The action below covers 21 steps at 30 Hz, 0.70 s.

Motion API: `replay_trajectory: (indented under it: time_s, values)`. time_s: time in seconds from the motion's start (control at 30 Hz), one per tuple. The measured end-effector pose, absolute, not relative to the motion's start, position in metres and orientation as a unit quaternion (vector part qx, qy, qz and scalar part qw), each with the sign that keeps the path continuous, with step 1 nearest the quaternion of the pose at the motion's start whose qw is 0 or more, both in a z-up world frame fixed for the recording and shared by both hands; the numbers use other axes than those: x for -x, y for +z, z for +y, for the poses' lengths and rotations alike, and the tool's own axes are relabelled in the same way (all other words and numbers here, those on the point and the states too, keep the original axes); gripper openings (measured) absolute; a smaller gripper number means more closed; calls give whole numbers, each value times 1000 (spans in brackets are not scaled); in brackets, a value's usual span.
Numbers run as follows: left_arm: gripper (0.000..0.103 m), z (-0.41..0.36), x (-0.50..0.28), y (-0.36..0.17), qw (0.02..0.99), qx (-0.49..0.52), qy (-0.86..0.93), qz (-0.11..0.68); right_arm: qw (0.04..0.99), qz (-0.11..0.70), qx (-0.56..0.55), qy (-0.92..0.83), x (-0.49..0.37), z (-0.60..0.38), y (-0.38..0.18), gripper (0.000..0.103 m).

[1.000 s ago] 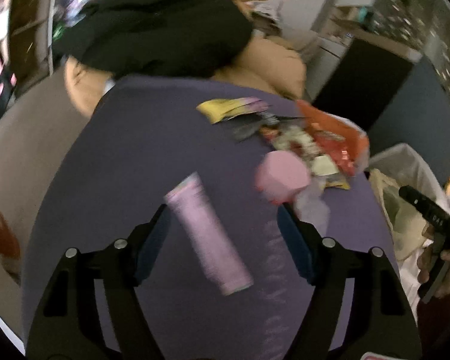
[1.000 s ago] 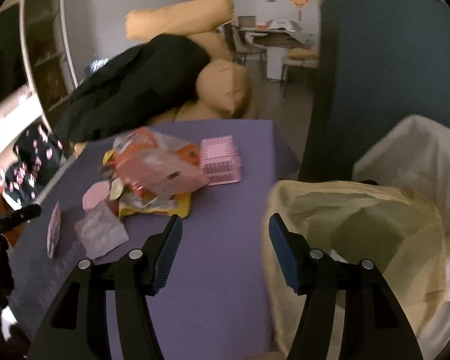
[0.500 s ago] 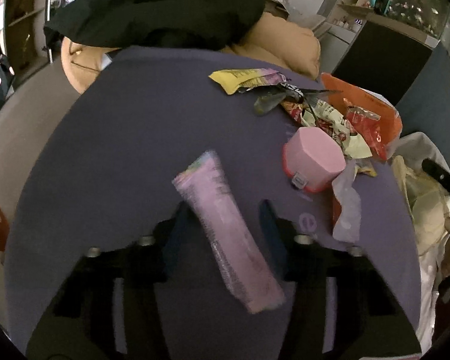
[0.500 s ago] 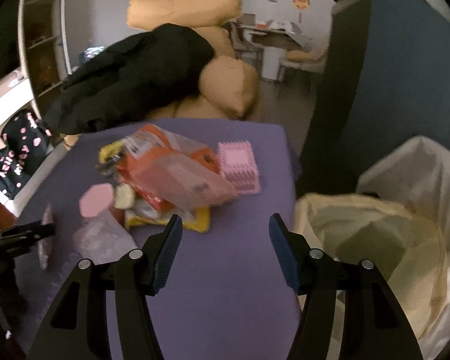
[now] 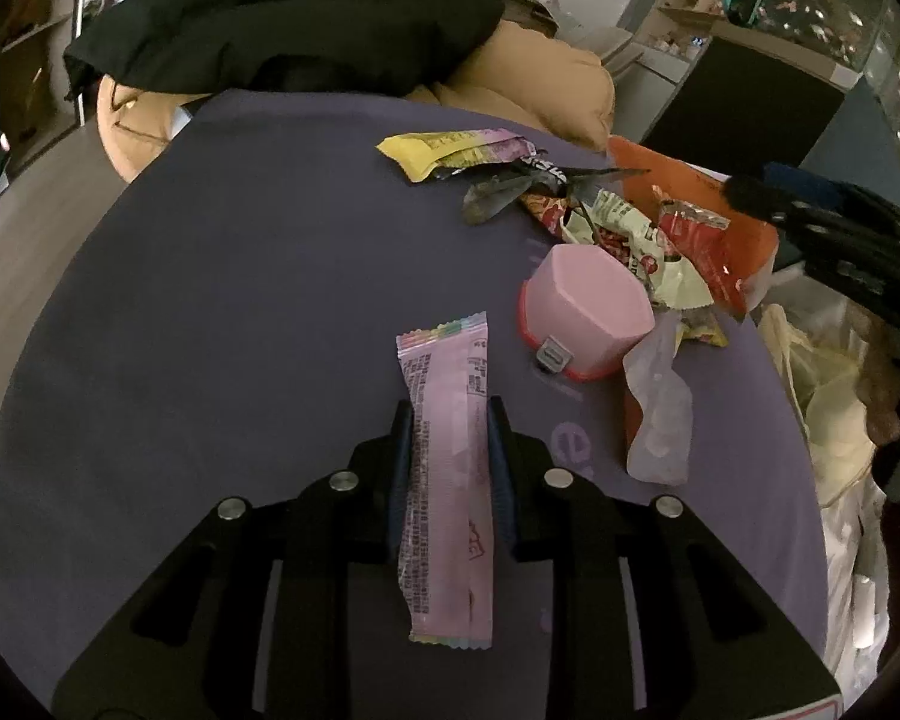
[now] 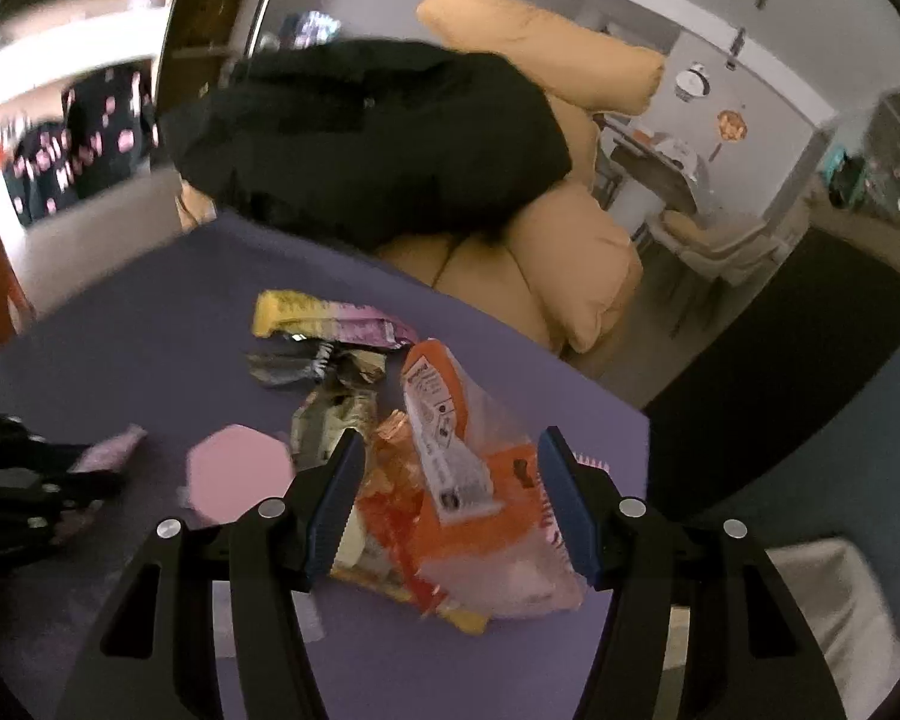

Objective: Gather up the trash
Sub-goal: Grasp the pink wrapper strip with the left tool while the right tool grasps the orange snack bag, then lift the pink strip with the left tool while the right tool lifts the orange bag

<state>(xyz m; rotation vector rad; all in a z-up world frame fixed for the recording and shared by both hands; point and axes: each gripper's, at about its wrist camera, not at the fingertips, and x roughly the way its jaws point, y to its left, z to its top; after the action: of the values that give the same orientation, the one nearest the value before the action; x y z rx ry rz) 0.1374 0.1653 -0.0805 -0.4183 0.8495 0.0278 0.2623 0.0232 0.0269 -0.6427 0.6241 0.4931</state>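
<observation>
My left gripper (image 5: 447,414) is shut on a long pink wrapper (image 5: 447,420), which lies lengthwise between the fingers over the purple table (image 5: 222,276). A pile of trash lies at the right: a yellow and purple wrapper (image 5: 456,150), crumpled red and white wrappers (image 5: 636,228), an orange bag (image 5: 714,210) and a clear plastic piece (image 5: 660,414). My right gripper (image 6: 450,480) is open, with its fingers either side of the orange and clear bag (image 6: 456,462). The left gripper shows at the left edge of the right wrist view (image 6: 30,480).
A pink hexagonal box (image 5: 588,306) sits beside the trash pile. A black garment (image 5: 282,6) lies over tan cushions (image 5: 540,84) behind the table. A bag with yellowish plastic (image 5: 828,408) hangs off the table's right side. A pink grid item (image 6: 594,461) peeks out behind the right finger.
My left gripper has closed around the pink wrapper. My right gripper has swung left from the trash bag to over the pile, around the orange bag.
</observation>
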Motion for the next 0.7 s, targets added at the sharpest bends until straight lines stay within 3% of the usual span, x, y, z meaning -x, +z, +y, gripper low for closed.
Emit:
replay_trajectory:
  time_s: [0.17, 0.3, 0.47, 0.7]
  values:
    - [23, 165, -132, -81, 891, 211, 7, 401, 870, 361, 269, 204, -298, 2, 10, 41]
    - [23, 166, -131, -83, 890, 216, 4, 402, 873, 395, 210, 196, -307, -32, 9, 36]
    - [23, 162, -132, -82, 892, 206, 4, 401, 875, 414, 150, 203, -302, -72, 19, 17]
    - [23, 160, -133, -81, 891, 209, 0, 402, 886, 401, 87, 215, -284, -107, 40, 16]
